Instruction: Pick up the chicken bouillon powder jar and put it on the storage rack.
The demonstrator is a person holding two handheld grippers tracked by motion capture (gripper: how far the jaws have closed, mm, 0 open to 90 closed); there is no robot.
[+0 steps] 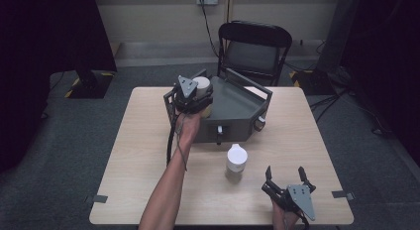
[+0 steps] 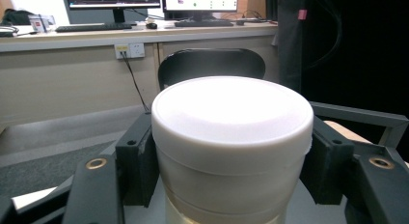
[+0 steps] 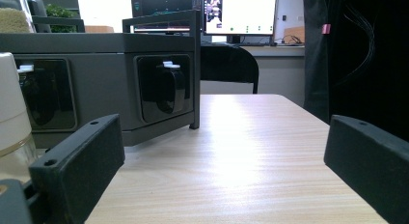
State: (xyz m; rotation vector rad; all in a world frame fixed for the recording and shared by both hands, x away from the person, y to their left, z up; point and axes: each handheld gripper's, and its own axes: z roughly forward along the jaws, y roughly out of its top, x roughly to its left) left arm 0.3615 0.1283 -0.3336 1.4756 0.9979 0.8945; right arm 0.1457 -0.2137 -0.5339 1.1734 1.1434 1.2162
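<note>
High view: L gripper carries a white-lidded jar over the grey rack on the table.
Largest to smallest: the table bears the rack at its far centre; a second jar stands in front of the rack, near the R gripper, whose jaws stand wide apart with nothing between them, low over the table's near right. In the left gripper view the jar sits between the pads, which press on both sides just under the lid; jaws closed on it. Judged: jar is rigid, smooth plastic w/ clear lower body, prob. light, could slip if tilted; the band below the lid rim looks like the safest hold, kept upright.
</note>
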